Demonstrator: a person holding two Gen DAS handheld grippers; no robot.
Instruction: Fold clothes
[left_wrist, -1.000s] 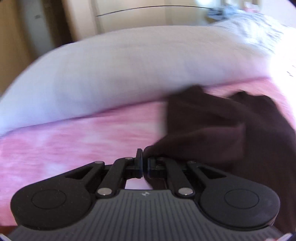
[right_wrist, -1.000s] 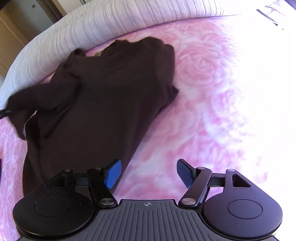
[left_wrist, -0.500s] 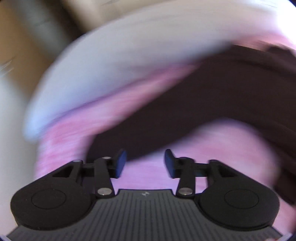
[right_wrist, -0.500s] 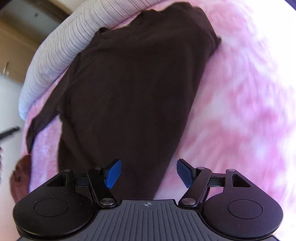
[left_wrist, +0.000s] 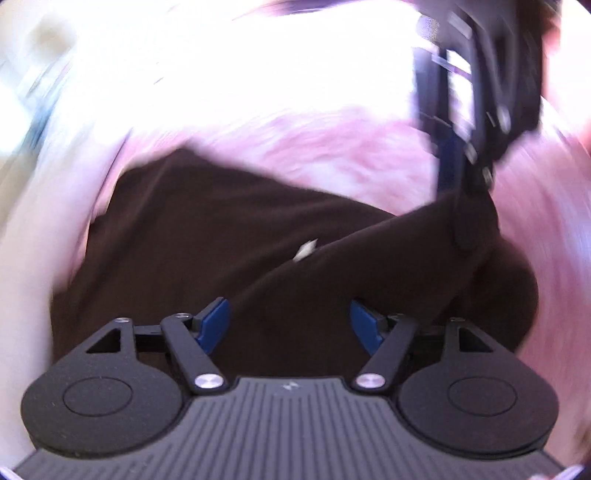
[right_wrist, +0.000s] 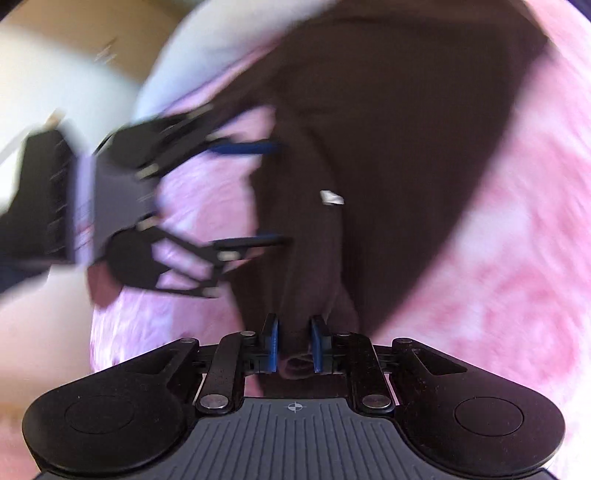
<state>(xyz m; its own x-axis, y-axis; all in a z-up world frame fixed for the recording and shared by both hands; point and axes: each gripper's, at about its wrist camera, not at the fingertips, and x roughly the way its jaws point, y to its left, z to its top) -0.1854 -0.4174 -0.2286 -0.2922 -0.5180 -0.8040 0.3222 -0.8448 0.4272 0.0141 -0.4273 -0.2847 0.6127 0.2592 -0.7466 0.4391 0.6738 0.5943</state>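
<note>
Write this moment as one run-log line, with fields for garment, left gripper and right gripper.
garment: dark brown garment on pink bedspread | left gripper: opening, nothing between pads | right gripper: closing on garment fold

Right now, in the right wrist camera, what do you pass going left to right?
Left gripper → white tag on the dark brown garment → pink flowery bedspread.
</note>
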